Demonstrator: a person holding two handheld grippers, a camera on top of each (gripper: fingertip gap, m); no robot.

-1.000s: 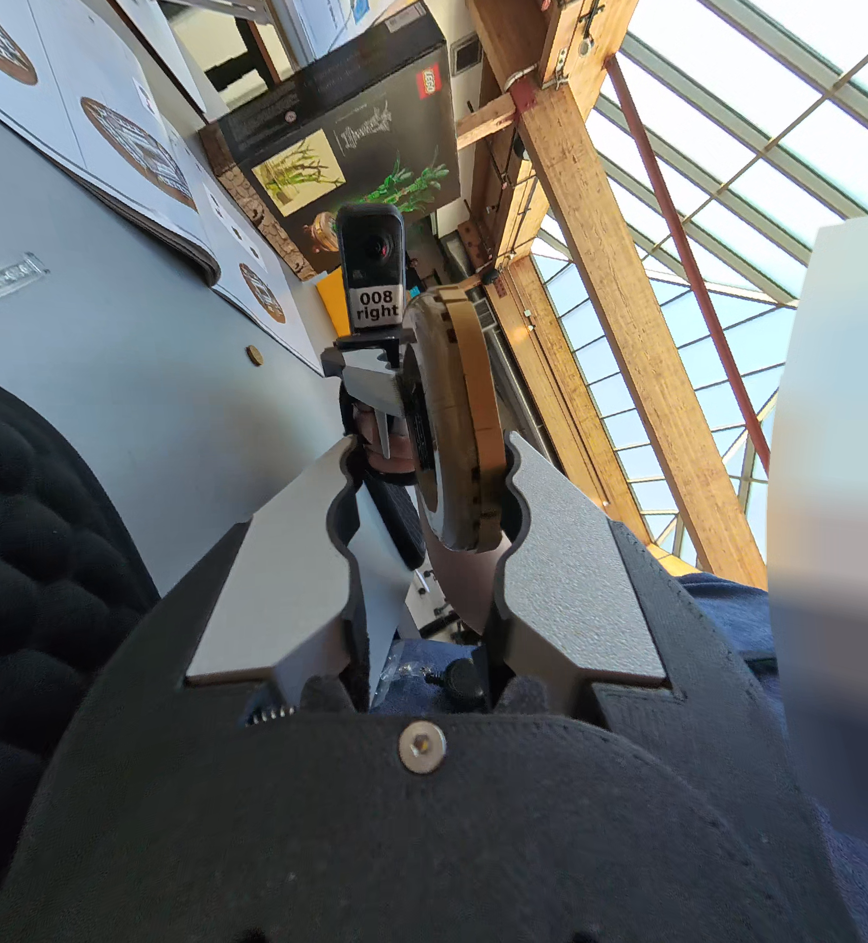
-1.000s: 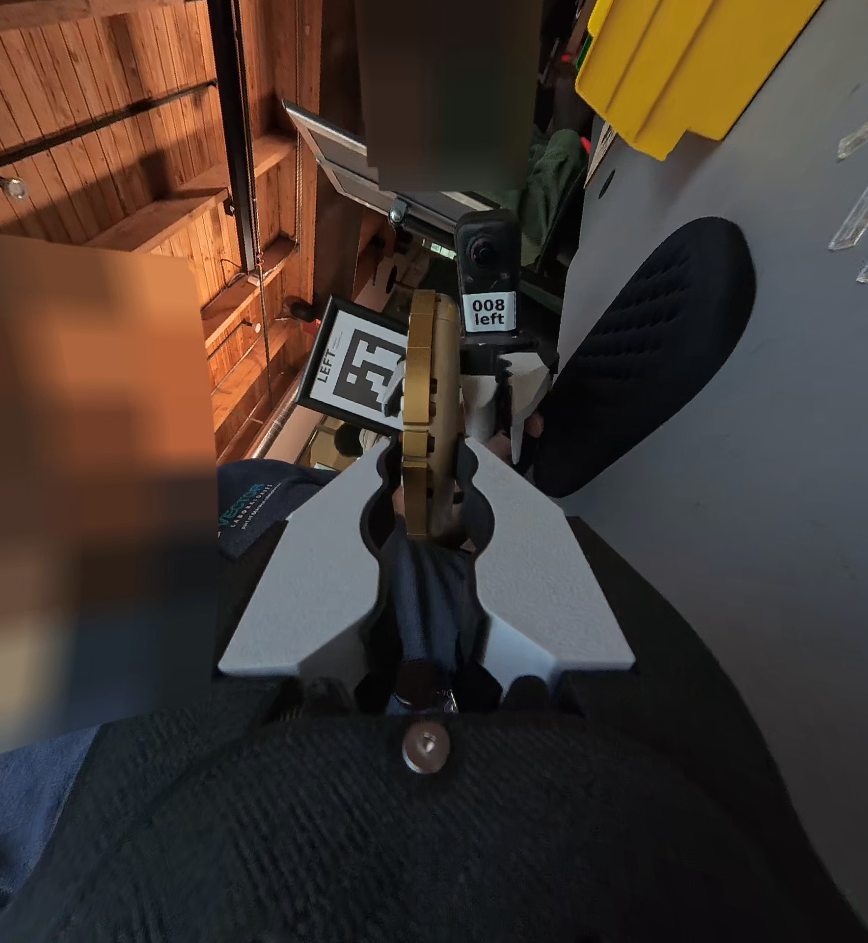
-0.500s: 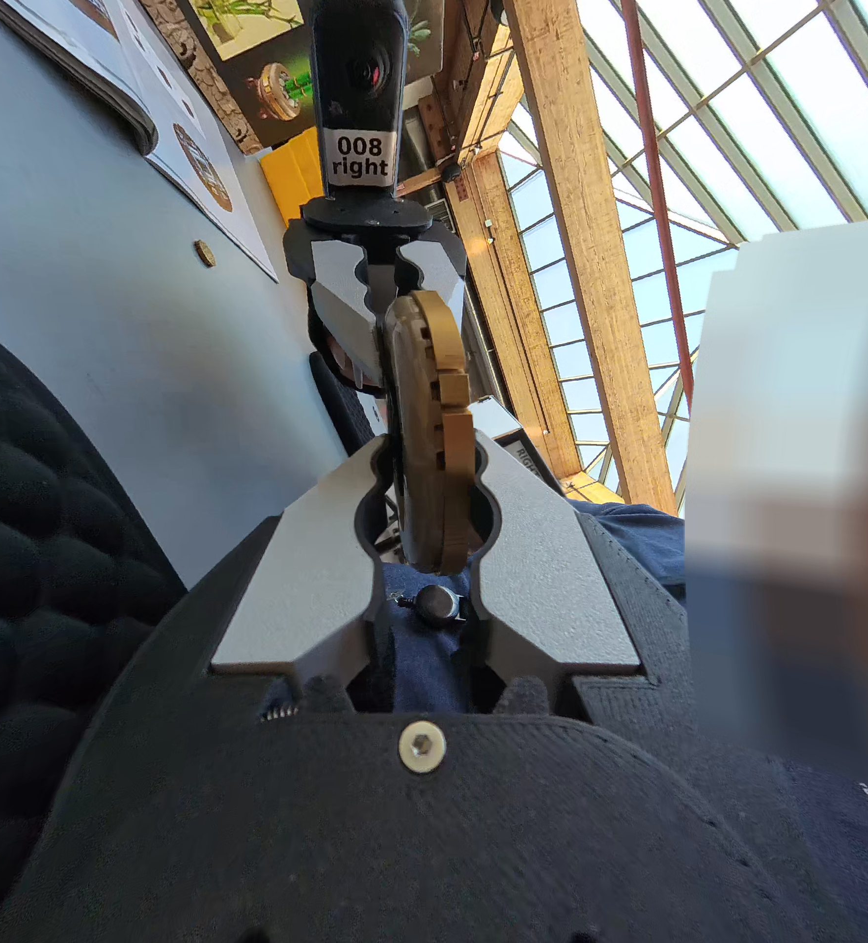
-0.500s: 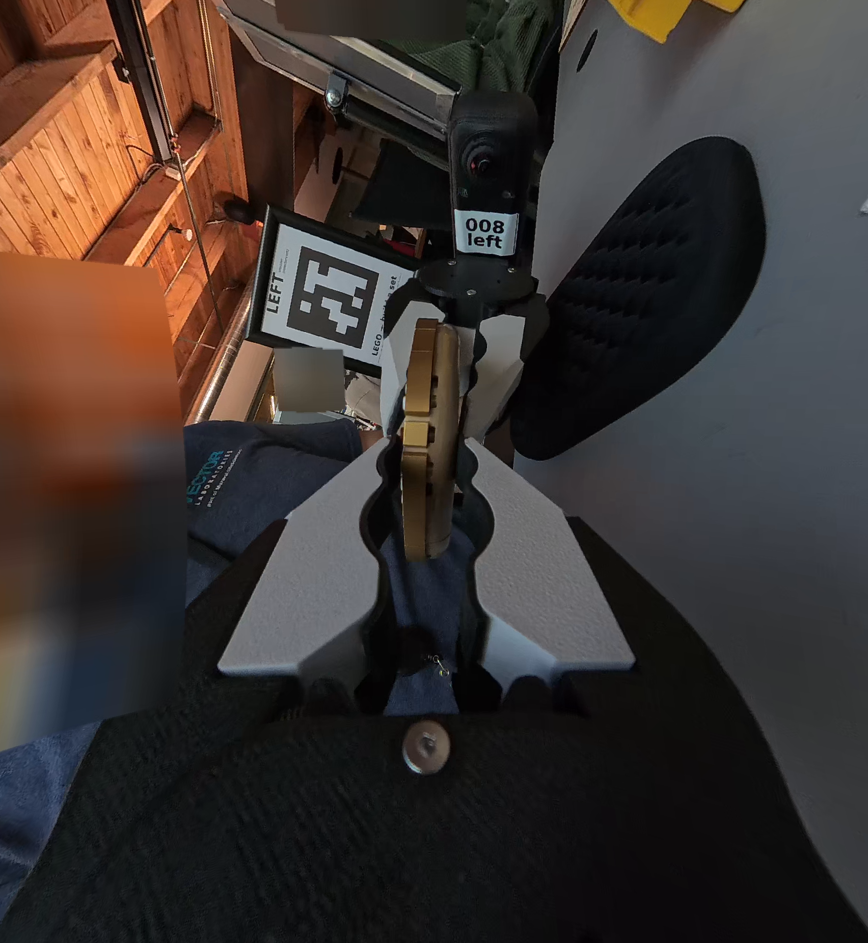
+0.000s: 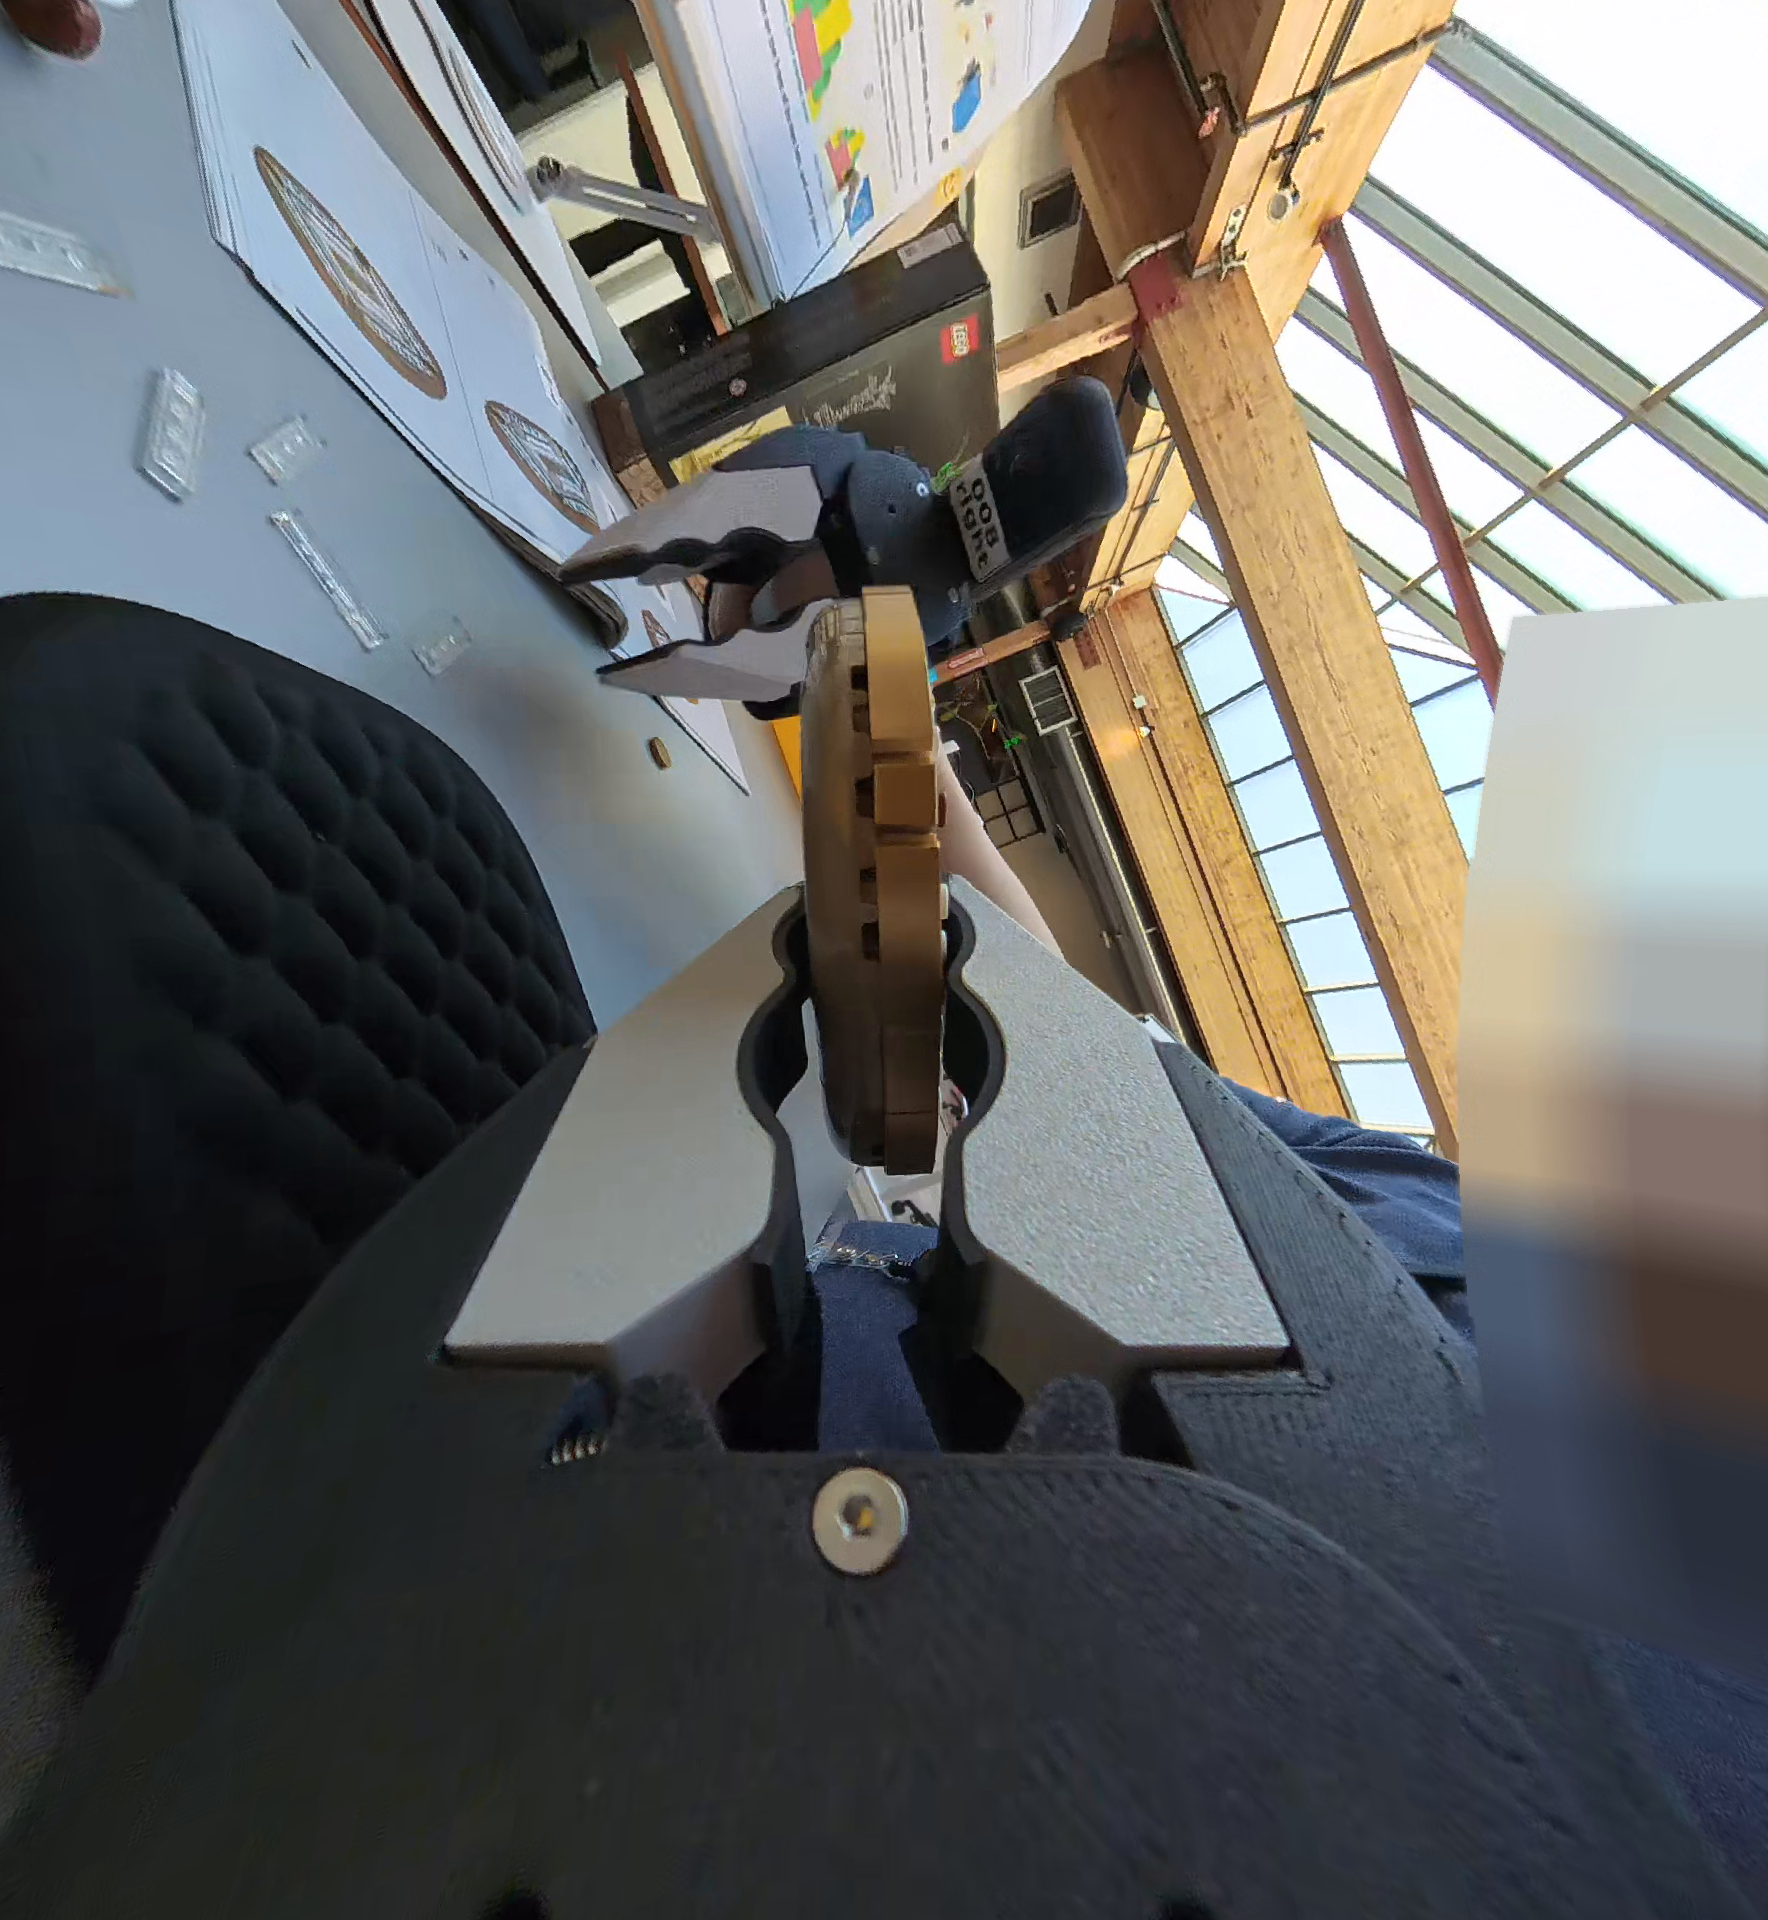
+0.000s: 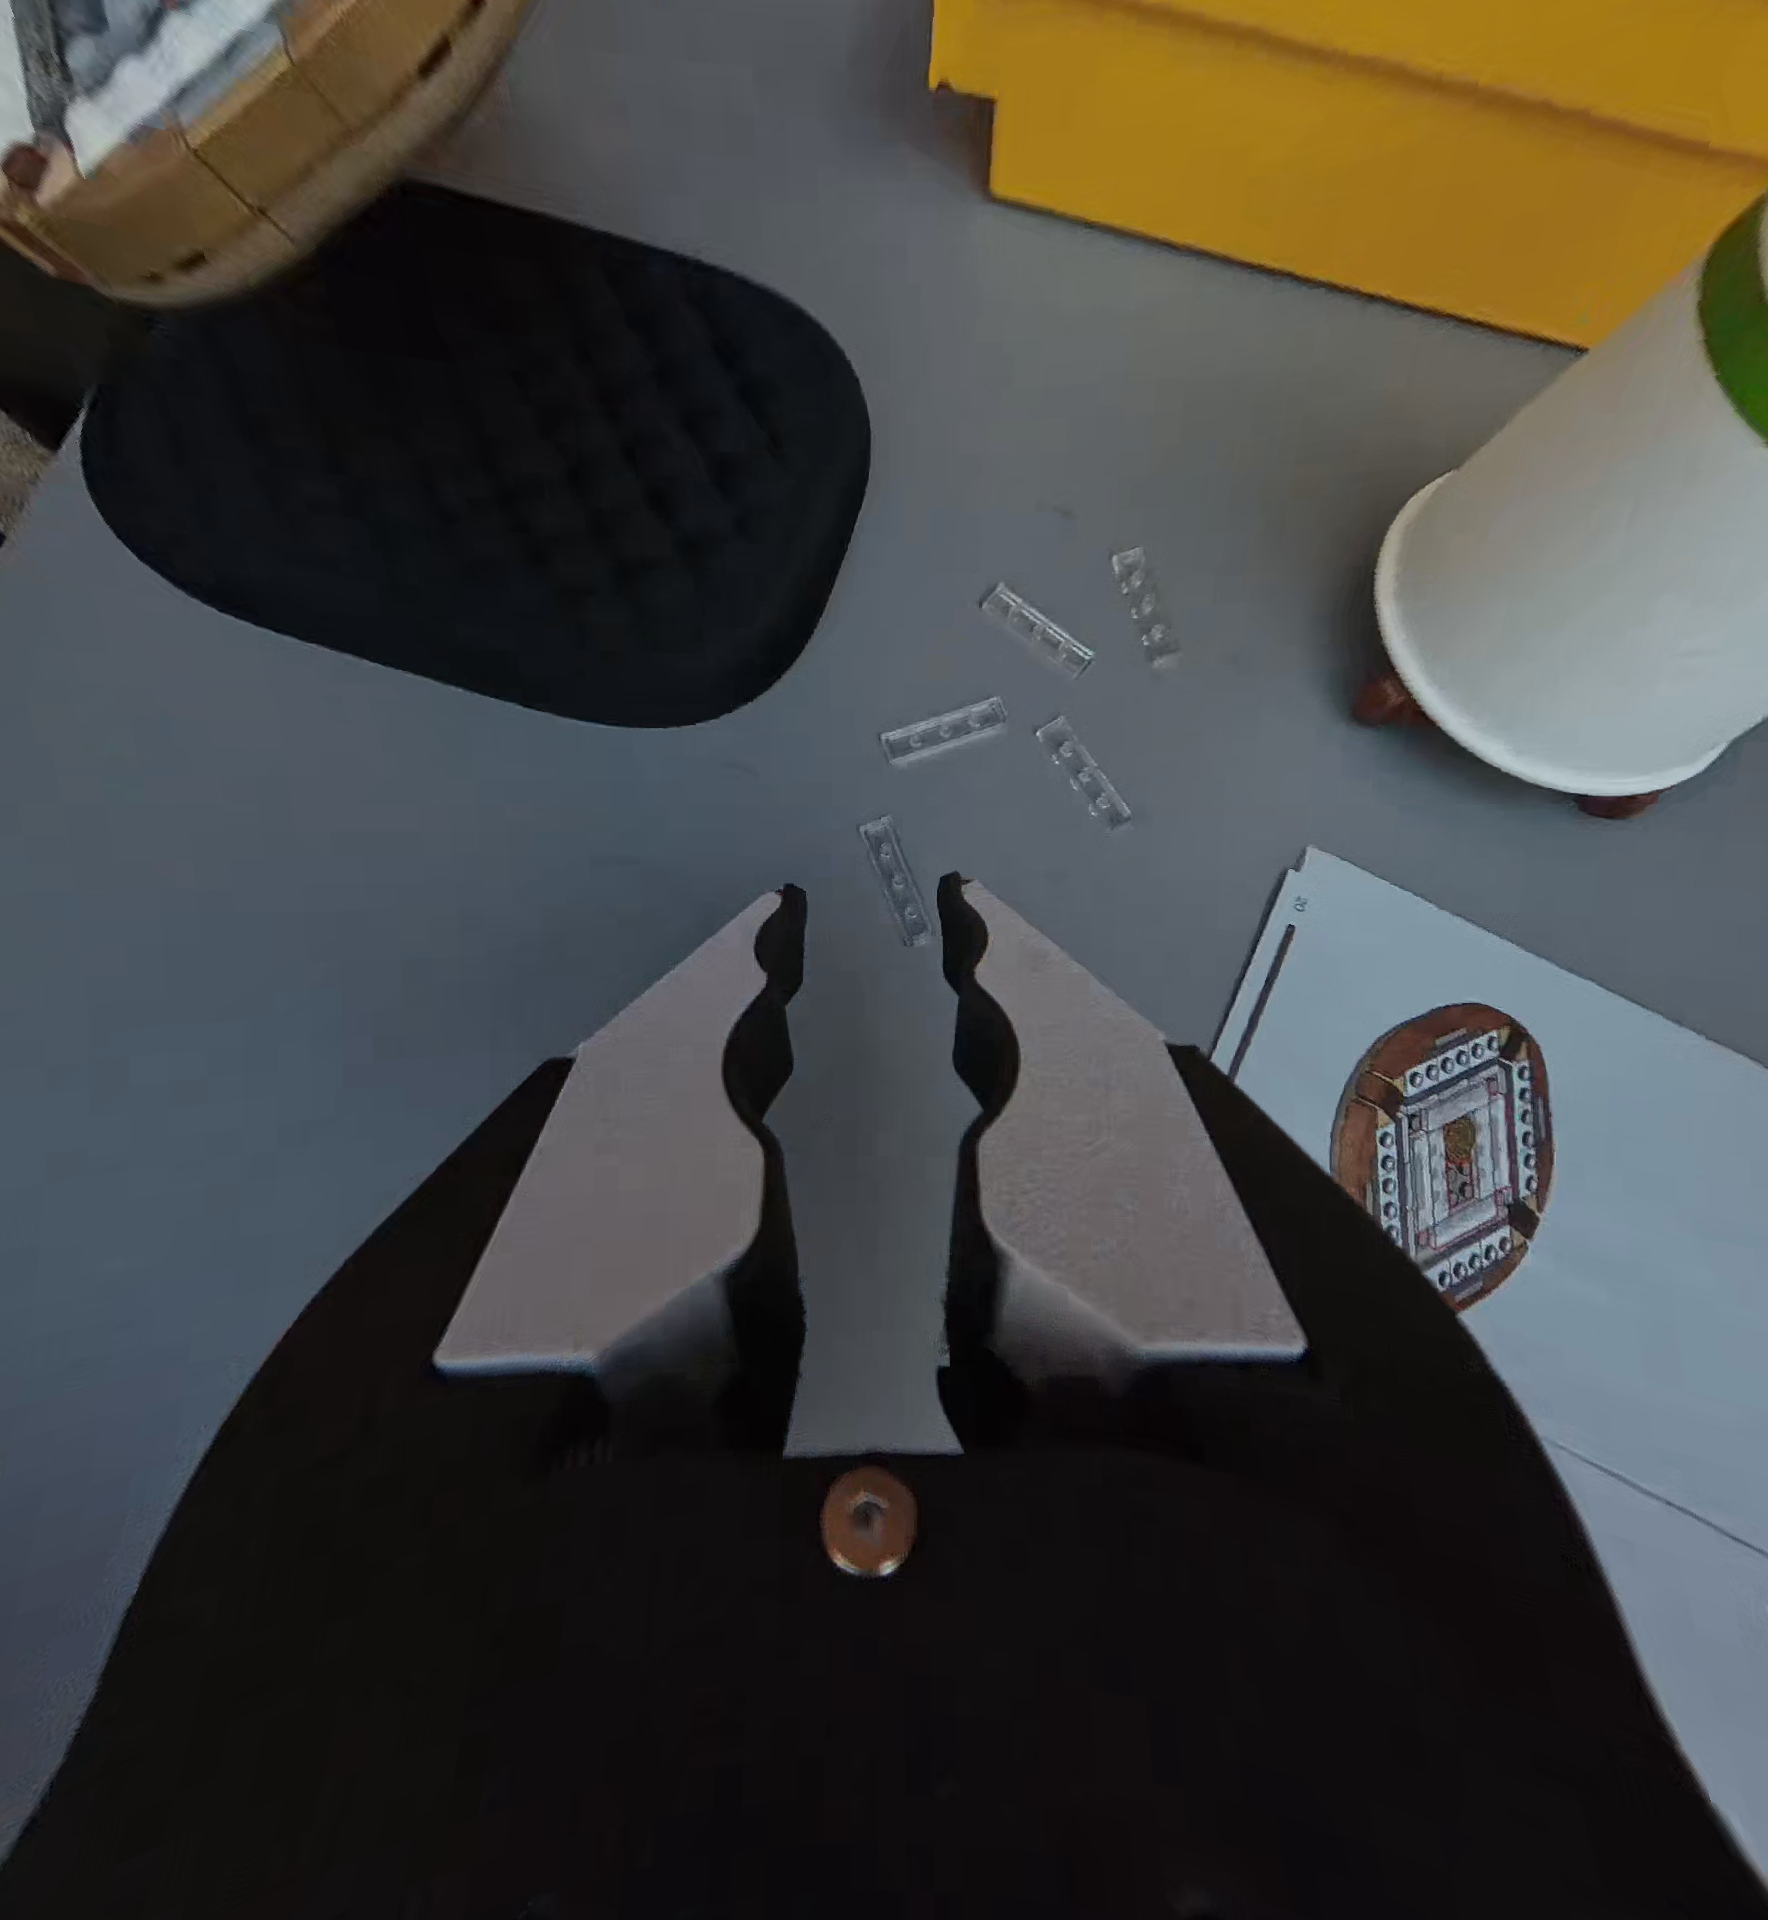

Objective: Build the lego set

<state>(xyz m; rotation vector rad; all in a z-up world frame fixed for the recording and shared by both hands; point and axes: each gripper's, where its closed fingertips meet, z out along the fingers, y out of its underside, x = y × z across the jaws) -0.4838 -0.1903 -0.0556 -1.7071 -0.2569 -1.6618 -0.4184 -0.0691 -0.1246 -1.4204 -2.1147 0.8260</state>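
My left gripper is shut on a round gold lego disc and holds it on edge above the grey table. The disc also shows at the top left of the right wrist view, blurred. My right gripper is open and empty, pointing down at the table. Several clear flat lego plates lie just ahead of it; the nearest clear plate sits between its fingertips. The right gripper also shows in the left wrist view, open, beyond the disc.
A black dimpled pad lies on the grey table. A yellow bin stands at the back. A white paper cup is at the right. An open instruction booklet lies at the right. The set's black box stands beyond. Spacing between my two grippers at the tips: around 15 cm.
My right gripper has let go of the gold disc, opened, and swung down to the clear plates on the table. The left gripper still holds the disc.
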